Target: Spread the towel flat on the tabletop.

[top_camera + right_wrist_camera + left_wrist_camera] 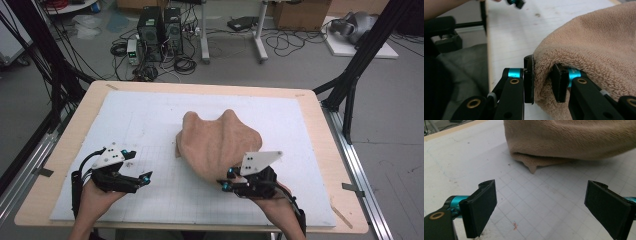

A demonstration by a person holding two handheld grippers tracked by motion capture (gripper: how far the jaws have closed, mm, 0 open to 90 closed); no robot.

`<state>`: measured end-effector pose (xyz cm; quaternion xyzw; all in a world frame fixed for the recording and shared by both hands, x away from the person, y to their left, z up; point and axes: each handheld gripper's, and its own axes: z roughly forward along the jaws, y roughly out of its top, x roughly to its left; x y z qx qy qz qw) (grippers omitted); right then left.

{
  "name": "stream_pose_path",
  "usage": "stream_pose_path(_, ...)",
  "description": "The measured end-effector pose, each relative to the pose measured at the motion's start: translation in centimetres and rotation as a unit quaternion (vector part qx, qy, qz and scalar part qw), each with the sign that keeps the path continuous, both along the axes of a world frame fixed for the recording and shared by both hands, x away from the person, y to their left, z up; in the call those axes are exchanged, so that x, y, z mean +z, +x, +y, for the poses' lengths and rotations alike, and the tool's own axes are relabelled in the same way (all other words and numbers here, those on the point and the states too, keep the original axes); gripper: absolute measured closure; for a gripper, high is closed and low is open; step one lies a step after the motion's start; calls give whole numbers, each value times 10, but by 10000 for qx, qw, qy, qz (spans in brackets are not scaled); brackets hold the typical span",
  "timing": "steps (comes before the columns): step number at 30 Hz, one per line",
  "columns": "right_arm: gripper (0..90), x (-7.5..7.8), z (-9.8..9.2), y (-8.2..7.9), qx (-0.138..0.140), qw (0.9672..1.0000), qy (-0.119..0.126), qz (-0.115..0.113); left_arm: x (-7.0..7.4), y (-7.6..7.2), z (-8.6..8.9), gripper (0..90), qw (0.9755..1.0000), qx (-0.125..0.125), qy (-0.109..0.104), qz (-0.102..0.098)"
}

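A workshop floor strewn with cables, two computer towers (160, 32) and cardboard boxes lies beyond a pale wooden surface (65, 150), most of it covered by a white gridded mat (150, 120).

The right tool (226, 183) is pinching a thick fold of the tan towel (220, 142): in the right gripper view its two black pads press into the terry from either side, the cloth bulging between them (543, 82) and rising up and away to the right. In the high view this tool sits at the near right of the mat, with its grey three-cornered plate (260, 161) on top and the person's right hand (272, 202) behind it; the towel's near edge is gathered at the tool, while the rest spreads toward the middle of the mat, with two rounded lobes at its far side.

The left tool (145, 177) has its jaws spread wide with nothing between them. In the left gripper view the pads (482, 207) stand well apart above bare grid squares, and the towel (574, 140) lies ahead of them, its folded lower edge resting on the mat with a small corner poking out beneath. A little reddish mark (515, 226) sits on the mat between the jaws. In the high view this tool is at the near left of the mat, apart from the towel, held by the person's left hand (97, 197).
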<state>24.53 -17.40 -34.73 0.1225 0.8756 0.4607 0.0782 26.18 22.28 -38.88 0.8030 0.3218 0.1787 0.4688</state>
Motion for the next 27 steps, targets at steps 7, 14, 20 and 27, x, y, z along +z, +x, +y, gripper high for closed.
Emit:
stream_pose_path(7, 653, -17, -8, -8, -89, 9998, -58, 156, 1, 3, -7, 123, 10000, -87, 38, 29)
stream_pose_path(14, 471, -14, -21, -11, -435, 9989, 115, 145, 1, 8, -11, 158, 9998, -165, 23, 93)
stream_pose_path(20, 402, -9, -42, 0, -1040, 9940, 323, 137, 1, 11, -18, 178, 9997, -252, 3, 68)
stream_pose_path(27, 326, -26, -44, 35, -1563, 9869, 243, 310, 0, 20, -31, 197, 9993, -357, 60, 97)
